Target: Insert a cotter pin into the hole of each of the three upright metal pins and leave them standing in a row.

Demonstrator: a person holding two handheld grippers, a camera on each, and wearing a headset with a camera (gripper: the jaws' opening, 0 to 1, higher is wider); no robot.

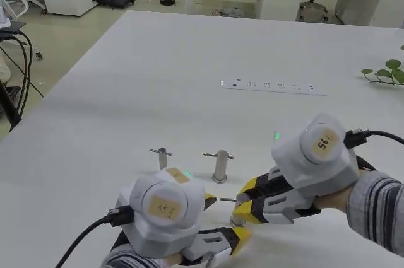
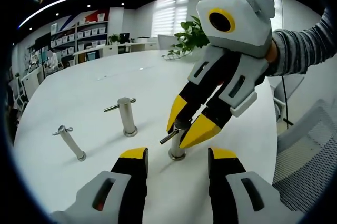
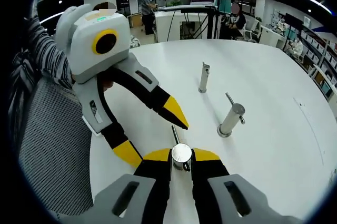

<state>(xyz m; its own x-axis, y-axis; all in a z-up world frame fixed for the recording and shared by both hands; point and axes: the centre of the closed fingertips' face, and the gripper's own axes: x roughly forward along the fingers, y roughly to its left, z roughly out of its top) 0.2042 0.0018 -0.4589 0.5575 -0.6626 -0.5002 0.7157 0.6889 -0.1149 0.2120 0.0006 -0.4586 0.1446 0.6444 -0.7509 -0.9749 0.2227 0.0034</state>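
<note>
Three upright metal pins stand on the white table (image 1: 158, 79). The far-left pin (image 1: 162, 158) and the middle pin (image 1: 220, 167) each carry a cotter pin through the top. My right gripper (image 3: 182, 158) is shut on the nearest pin (image 3: 181, 155), seen from the left gripper view as pin (image 2: 176, 151) between the right gripper's yellow fingertips (image 2: 197, 132). A cotter pin (image 2: 168, 137) sticks sideways out of this pin's top. My left gripper (image 2: 178, 156) is open, its jaws spread either side of the same pin without touching it.
A white power strip (image 1: 271, 86) lies farther back on the table. A green plant (image 1: 386, 72) sits at the right edge. Office chairs and cabinets stand beyond the table's far edge. Black cables hang at the far left.
</note>
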